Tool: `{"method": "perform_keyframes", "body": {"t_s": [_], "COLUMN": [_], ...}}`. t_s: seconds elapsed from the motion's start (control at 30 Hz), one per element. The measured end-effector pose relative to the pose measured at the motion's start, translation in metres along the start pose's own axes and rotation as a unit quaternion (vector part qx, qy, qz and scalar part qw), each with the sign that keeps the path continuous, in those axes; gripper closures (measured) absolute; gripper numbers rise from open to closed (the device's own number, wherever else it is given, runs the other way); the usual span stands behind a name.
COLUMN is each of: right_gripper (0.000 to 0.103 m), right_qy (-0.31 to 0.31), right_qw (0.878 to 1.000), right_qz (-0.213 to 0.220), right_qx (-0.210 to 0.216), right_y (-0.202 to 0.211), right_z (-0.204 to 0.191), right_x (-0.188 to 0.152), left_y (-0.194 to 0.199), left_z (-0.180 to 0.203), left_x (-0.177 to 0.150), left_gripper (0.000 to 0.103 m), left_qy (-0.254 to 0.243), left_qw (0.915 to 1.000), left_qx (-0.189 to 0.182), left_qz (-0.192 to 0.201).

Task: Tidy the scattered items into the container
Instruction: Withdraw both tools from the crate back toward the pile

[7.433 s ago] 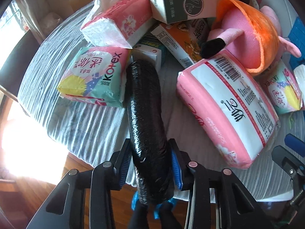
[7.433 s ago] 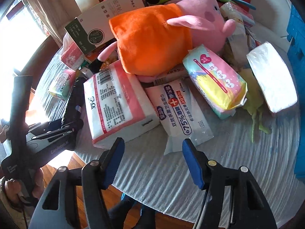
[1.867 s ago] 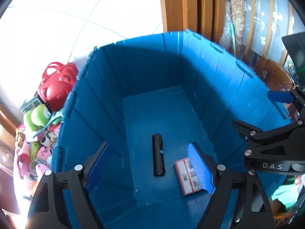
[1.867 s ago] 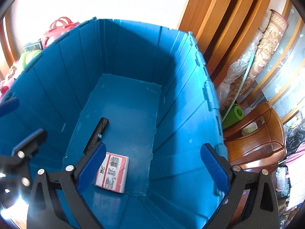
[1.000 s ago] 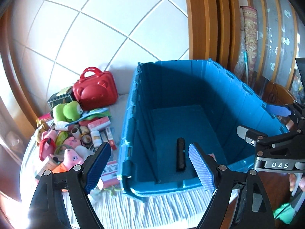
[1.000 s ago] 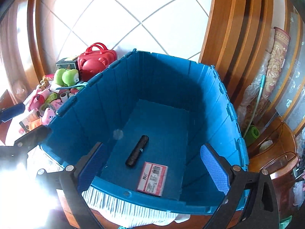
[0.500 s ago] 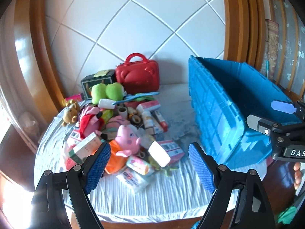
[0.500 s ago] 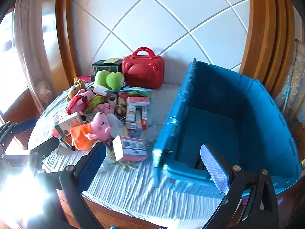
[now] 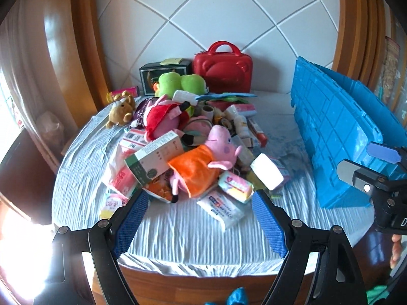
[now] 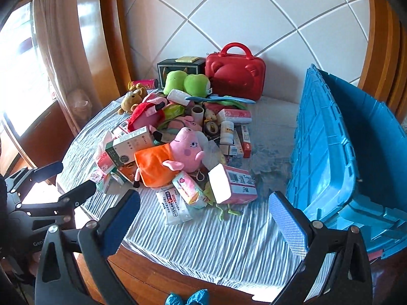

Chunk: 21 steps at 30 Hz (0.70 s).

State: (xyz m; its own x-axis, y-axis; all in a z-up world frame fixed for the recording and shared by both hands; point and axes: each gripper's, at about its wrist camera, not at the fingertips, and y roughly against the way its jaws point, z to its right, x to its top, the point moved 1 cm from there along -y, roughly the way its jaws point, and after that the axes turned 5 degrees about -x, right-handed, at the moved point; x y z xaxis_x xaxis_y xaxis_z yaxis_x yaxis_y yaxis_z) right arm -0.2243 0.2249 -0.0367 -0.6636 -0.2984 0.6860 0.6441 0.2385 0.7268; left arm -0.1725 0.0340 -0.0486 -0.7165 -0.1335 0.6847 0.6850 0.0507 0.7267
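Both hand-held grippers, left point(image 9: 201, 218) and right point(image 10: 203, 218), hung released and empty. Left of the blue container point(image 10: 338, 152), the pig plush point(image 10: 168, 157) looked light and soft; pinch its orange body.

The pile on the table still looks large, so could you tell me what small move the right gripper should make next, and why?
Probably ease the right gripper forward and down toward the pink and white pack at the near edge of the pile. Both grippers are open and empty, that pack lies nearest the blue bin, and nothing rests on top of it, so it looks the easiest to lift out.
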Motion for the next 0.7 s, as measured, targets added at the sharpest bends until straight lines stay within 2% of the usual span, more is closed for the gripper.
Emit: {"method": "perform_keyframes", "body": {"t_s": [0.27, 0.5, 0.7], "right_gripper": [0.000, 0.000, 0.000], "right_qy": [0.013, 0.020, 0.013], "right_qw": [0.997, 0.991, 0.984], "right_qz": [-0.063, -0.108, -0.159], "right_qx": [0.041, 0.075, 0.073], "right_y": [-0.073, -0.129, -0.173], "right_z": [-0.025, -0.033, -0.051], "right_x": [-0.022, -0.039, -0.057], "left_y": [-0.043, -0.076, -0.099], "left_z": [-0.055, -0.122, -0.167], "left_x": [-0.025, -0.054, -0.074], "left_gripper": [0.019, 0.019, 0.019], "left_qy": [0.044, 0.098, 0.123], "left_qw": [0.9967, 0.9856, 0.9806], "left_qx": [0.050, 0.105, 0.105], "left_qz": [-0.046, -0.089, -0.111]}}
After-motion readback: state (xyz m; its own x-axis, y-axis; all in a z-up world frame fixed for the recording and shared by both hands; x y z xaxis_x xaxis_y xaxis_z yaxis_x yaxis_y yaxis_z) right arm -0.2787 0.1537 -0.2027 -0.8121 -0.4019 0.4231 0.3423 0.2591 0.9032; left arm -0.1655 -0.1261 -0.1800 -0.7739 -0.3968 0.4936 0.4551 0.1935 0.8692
